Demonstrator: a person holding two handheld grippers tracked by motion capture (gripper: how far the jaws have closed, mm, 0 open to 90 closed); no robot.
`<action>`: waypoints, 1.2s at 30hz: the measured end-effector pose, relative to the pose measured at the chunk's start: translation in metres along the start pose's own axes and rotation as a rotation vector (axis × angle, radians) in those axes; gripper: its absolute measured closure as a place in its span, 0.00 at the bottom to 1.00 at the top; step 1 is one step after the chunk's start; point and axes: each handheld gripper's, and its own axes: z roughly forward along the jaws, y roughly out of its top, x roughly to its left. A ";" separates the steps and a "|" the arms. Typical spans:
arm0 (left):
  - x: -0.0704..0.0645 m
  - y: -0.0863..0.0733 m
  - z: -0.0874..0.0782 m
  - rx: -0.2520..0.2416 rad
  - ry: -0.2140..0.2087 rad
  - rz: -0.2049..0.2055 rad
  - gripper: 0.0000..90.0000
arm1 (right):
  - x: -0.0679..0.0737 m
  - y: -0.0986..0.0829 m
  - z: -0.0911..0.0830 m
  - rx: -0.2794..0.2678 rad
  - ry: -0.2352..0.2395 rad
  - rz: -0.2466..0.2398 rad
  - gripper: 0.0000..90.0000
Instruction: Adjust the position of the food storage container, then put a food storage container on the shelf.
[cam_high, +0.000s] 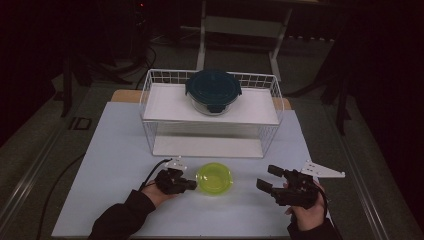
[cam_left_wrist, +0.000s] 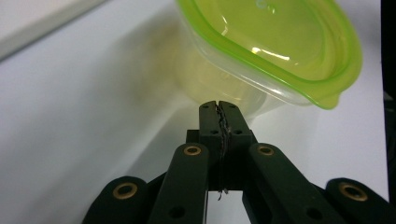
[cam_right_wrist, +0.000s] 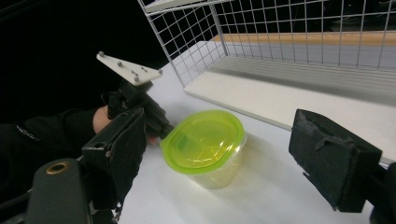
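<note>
My left gripper (cam_high: 189, 185), jaws pressed together, tip touching yellow-green container (cam_high: 214, 178); my right gripper (cam_high: 266, 179) spread wide, farther off on container's other side.

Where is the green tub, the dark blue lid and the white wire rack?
green tub (cam_high: 214, 178), high view, lid middle.
dark blue lid (cam_high: 213, 86), high view, top middle.
white wire rack (cam_high: 150, 129), high view, left wall.

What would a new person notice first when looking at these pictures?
The bright yellow-green lidded container on the pale table stands out most, between the two grippers. The left gripper, jaws shut, is right at its side, while the right gripper is open and apart from it. Behind, a dark blue-lidded glass bowl sits on the upper shelf of a white wire rack.
</note>
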 end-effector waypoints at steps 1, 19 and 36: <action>0.001 0.000 -0.005 -0.010 0.001 -0.003 0.98 | 0.000 0.000 0.000 0.001 -0.002 -0.002 0.21; -0.012 0.008 -0.079 -0.214 0.002 -0.078 0.10 | 0.002 0.002 0.003 0.001 -0.024 -0.031 0.21; -0.028 0.044 -0.068 -0.272 -0.013 -0.122 0.03 | -0.001 0.016 0.029 0.078 -0.051 -0.072 0.15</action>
